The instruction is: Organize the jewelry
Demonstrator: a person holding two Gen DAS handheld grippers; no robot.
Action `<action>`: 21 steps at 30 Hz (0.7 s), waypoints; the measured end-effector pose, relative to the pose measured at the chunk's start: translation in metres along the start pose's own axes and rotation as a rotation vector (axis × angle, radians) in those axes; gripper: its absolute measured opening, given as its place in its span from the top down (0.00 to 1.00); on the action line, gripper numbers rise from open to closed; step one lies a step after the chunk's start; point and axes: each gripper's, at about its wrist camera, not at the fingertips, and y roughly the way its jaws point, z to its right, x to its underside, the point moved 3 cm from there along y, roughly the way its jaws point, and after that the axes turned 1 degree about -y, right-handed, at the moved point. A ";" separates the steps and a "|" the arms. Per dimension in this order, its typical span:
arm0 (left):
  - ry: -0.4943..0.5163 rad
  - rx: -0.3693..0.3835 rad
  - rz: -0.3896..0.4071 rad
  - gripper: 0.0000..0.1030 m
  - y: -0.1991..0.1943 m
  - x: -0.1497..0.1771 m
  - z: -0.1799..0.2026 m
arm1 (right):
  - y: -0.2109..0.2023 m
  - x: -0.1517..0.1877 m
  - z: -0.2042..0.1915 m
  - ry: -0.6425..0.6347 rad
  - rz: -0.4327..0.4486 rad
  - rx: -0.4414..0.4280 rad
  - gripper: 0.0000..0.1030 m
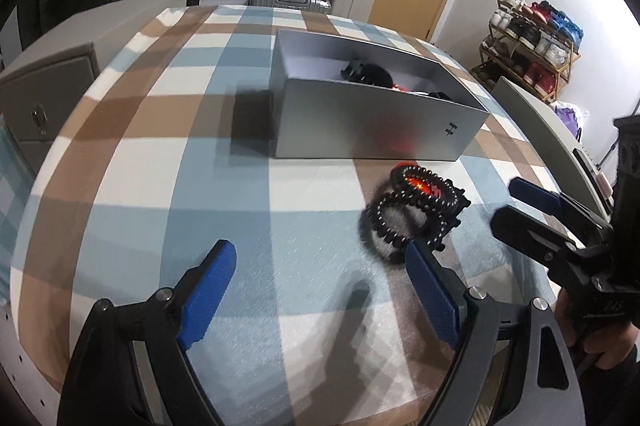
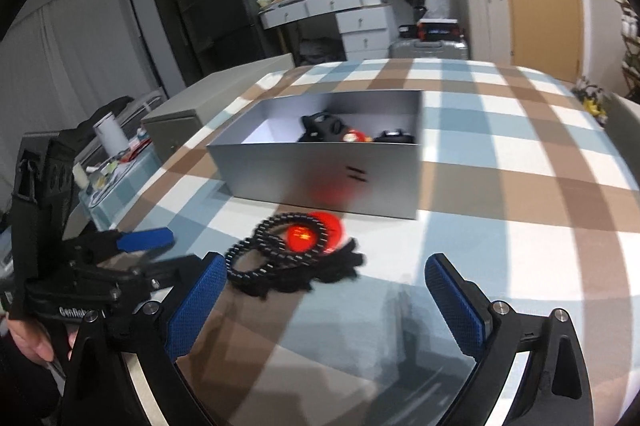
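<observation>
Bead bracelets [image 2: 280, 246] just beyond right hand-held gripper [image 2: 325, 266]

Silver box [image 1: 360, 130], checked blue-brown cloth [image 1: 160, 166]

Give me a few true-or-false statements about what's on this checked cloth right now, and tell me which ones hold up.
1. The grey box has its lid on. False: it is open on top, with dark items visible inside.
2. A pile of black beaded bracelets lies on the checked cloth in front of the box. True.
3. The right gripper is clamped on the bracelets. False: its jaws stand wide apart with nothing between them.
4. Something red shows among the bracelets. True.
5. The left gripper holds a bracelet. False: its blue pads are spread with nothing between them; the bracelets lie by its right pad.
</observation>
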 end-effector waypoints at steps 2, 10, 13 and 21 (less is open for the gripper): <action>-0.011 0.008 0.004 0.19 -0.003 0.002 -0.003 | 0.008 -0.003 -0.003 0.010 -0.015 -0.015 0.03; -0.012 0.024 0.019 0.19 -0.006 0.007 -0.005 | 0.036 -0.015 -0.017 0.019 -0.066 -0.042 0.08; -0.011 0.043 0.021 0.19 -0.006 0.007 -0.005 | 0.042 -0.017 -0.017 0.009 -0.092 -0.013 0.16; -0.003 0.046 0.025 0.19 -0.007 0.007 -0.005 | 0.048 -0.015 -0.013 0.013 -0.124 0.035 0.40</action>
